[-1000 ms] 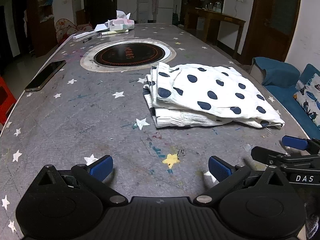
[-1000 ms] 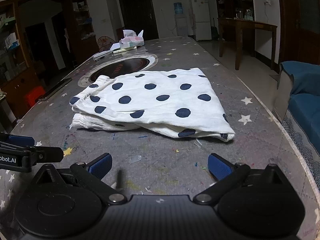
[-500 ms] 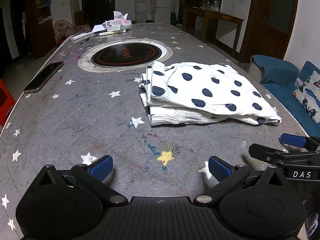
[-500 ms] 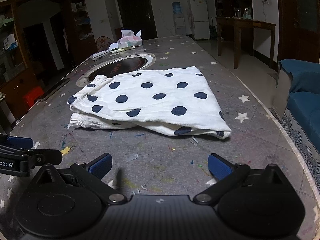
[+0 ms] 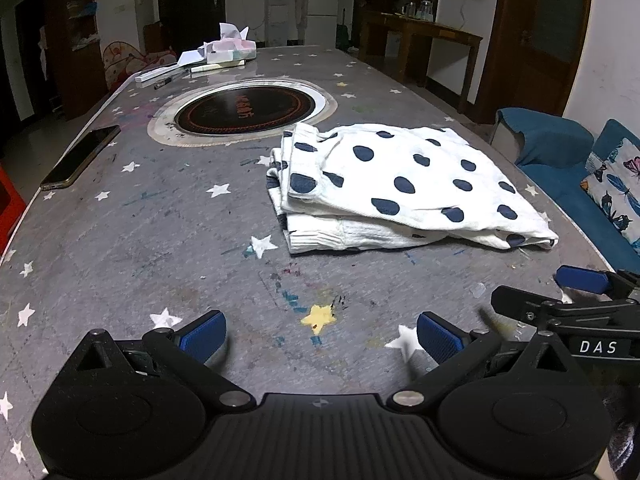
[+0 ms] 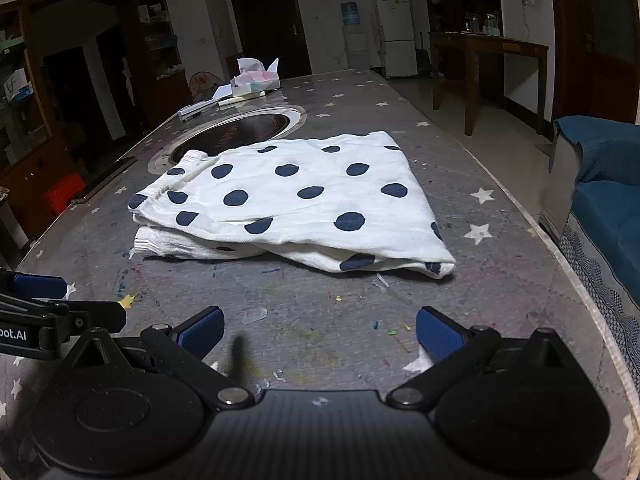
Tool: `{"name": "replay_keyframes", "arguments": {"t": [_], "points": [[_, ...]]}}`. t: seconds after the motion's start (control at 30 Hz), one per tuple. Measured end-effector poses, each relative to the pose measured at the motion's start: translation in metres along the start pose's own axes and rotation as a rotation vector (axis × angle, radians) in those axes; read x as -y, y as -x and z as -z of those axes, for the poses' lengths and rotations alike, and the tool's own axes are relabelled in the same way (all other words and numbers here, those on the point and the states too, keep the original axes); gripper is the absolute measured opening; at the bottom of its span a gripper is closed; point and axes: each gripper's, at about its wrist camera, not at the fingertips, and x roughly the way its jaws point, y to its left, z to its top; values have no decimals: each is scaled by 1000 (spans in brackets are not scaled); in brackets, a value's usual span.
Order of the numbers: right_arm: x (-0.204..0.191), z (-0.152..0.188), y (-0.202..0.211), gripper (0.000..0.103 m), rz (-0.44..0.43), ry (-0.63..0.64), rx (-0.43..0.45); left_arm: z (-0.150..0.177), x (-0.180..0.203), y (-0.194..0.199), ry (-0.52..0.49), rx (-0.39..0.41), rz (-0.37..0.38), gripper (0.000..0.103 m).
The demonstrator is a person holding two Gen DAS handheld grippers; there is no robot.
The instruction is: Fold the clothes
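Note:
A white garment with dark blue dots (image 5: 400, 188) (image 6: 292, 200) lies folded in layers on the grey star-patterned table (image 5: 140, 240), right of centre. My left gripper (image 5: 320, 338) hovers open over the near table edge, short of the cloth, holding nothing. My right gripper (image 6: 320, 332) is open too, empty, a little in front of the garment's near fold. Each gripper shows at the edge of the other's view: the right one (image 5: 580, 284) beside the left, the left one (image 6: 40, 292) beside the right.
A round black hotplate (image 5: 244, 110) is set into the table beyond the garment. A phone (image 5: 80, 156) lies near the left edge. A tissue box (image 5: 230, 46), pens and papers sit at the far end. A blue sofa (image 6: 600, 200) stands to the right of the table.
Both grippers have drawn back slightly from the garment, staying open and empty. The folded cloth has not moved.

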Motion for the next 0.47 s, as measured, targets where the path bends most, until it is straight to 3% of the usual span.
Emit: {"name": "replay_keyframes", "arguments": {"t": [0.47], "points": [[2,0,-1,103,2,-7,2,-5,7,-2,-31,16,15,103]]}}
